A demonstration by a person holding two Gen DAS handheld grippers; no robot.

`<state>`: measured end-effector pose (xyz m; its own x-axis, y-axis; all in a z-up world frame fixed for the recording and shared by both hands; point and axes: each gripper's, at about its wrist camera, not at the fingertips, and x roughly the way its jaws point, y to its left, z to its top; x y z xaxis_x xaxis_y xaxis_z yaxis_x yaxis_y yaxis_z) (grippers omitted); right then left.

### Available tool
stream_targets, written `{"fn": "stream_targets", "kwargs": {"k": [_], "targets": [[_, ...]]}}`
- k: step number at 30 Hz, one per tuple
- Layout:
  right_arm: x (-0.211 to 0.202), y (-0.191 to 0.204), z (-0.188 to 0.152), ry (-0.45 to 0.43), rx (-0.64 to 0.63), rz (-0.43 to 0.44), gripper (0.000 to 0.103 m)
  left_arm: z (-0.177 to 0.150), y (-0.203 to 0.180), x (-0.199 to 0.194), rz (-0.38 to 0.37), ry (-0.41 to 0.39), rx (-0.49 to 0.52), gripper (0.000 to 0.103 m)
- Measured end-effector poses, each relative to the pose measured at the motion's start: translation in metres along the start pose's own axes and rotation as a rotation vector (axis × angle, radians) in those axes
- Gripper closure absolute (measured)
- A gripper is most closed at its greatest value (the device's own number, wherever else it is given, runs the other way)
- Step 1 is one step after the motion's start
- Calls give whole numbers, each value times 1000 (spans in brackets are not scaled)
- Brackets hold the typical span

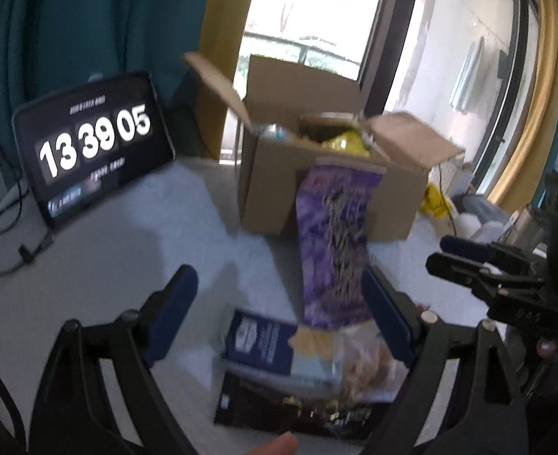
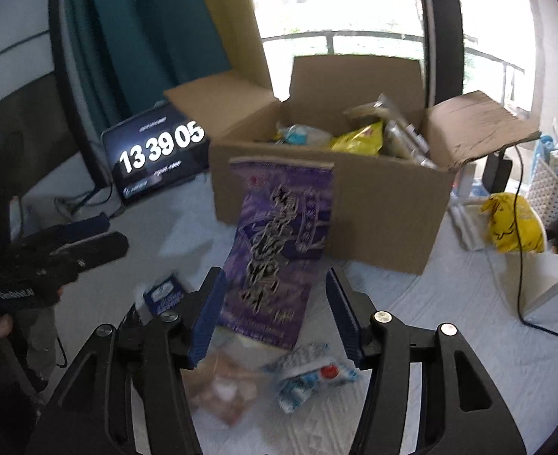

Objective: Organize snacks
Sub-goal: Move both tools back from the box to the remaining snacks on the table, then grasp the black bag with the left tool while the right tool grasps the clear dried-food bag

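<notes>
Seeing a purple snack bag [image 2: 279, 242] with dark script leaning tall against the open cardboard box [image 2: 385, 220], at 12 o'clock from the right gripper [image 2: 275, 276]. Fingers gaping there and on the left gripper [image 1: 279, 276], pinching nothing. More snack packets [image 2: 309, 375] lying at 6 o'clock on the white surface [image 2: 449, 303]. Tablet clock [image 1: 93, 148] glowing at 10 o'clock, teal curtain [image 1: 108, 19] hanging behind.

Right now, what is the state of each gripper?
Left gripper: open, holding nothing.
Right gripper: open, holding nothing.

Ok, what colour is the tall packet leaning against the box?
Purple, with dark lettering down its front. The packet shows best in the right wrist view.
</notes>
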<state>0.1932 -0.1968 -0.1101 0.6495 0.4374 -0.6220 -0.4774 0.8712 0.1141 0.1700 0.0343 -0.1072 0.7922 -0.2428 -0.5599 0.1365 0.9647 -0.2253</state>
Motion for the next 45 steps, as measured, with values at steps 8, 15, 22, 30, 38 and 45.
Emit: {"fn": "stream_targets", "kwargs": {"k": [8,15,22,30,38,45], "targets": [[17,15,-23,72,-48,38,38,-40,-6,10,55,102,11,14],[27,31,-40,118,-104,80,37,-69,-10,23,95,197,41,14],[37,44,-58,177,-168,122,35,-88,0,17,116,240,35,14],[53,46,-80,263,-187,113,28,-95,18,6,145,259,-4,10],[48,36,-84,246,-127,150,47,-90,9,15,88,272,-47,10],[32,46,-96,253,-141,219,51,-86,24,3,116,297,-147,10]]}}
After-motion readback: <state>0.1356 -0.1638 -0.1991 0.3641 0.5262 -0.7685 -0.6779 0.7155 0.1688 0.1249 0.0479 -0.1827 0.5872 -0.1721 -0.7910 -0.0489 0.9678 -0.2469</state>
